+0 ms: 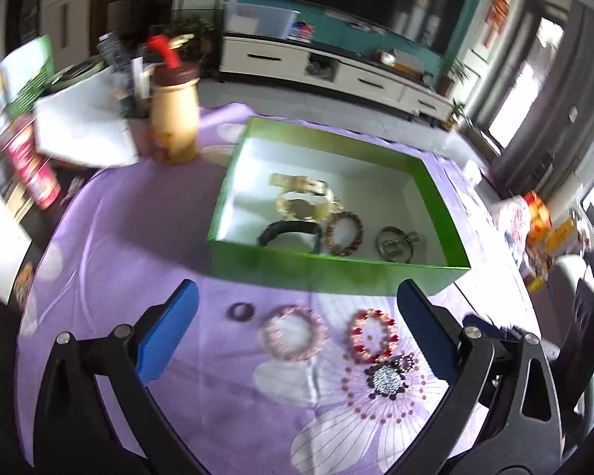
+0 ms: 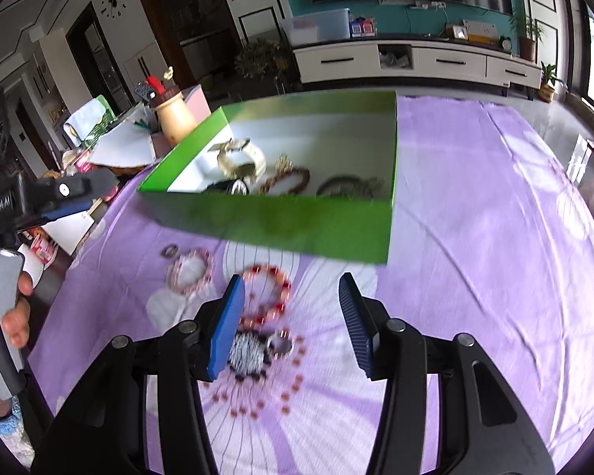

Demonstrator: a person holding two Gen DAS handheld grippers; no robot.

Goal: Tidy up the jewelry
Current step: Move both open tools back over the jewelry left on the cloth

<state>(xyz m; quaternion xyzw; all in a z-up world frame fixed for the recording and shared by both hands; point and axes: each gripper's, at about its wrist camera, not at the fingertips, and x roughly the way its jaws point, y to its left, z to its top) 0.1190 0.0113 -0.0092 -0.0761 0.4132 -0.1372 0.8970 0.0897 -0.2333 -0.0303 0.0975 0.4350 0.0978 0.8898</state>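
Note:
A green box (image 1: 328, 273) (image 2: 281, 229) on the purple flowered cloth holds a gold watch (image 1: 303, 198), a black bangle (image 1: 289, 231), a brown bead bracelet (image 1: 344, 231) and a metal bracelet (image 1: 396, 243). In front of it on the cloth lie a small ring (image 1: 241, 311) (image 2: 169, 251), a pink bead bracelet (image 1: 293, 332) (image 2: 190, 269), a red-and-pink bead bracelet (image 1: 374, 334) (image 2: 267, 295) and a small ring (image 1: 406, 362) (image 2: 280, 343). My left gripper (image 1: 297, 304) is open and empty above them. My right gripper (image 2: 293, 297) is open and empty, just right of the red bracelet.
A tan bottle with a brown cap (image 1: 176, 114) (image 2: 172, 118), papers (image 1: 83, 130) and a red can (image 1: 35, 170) crowd the table's left side. Packages (image 1: 534, 217) lie at the right. The left gripper body (image 2: 51, 198) shows at left in the right wrist view.

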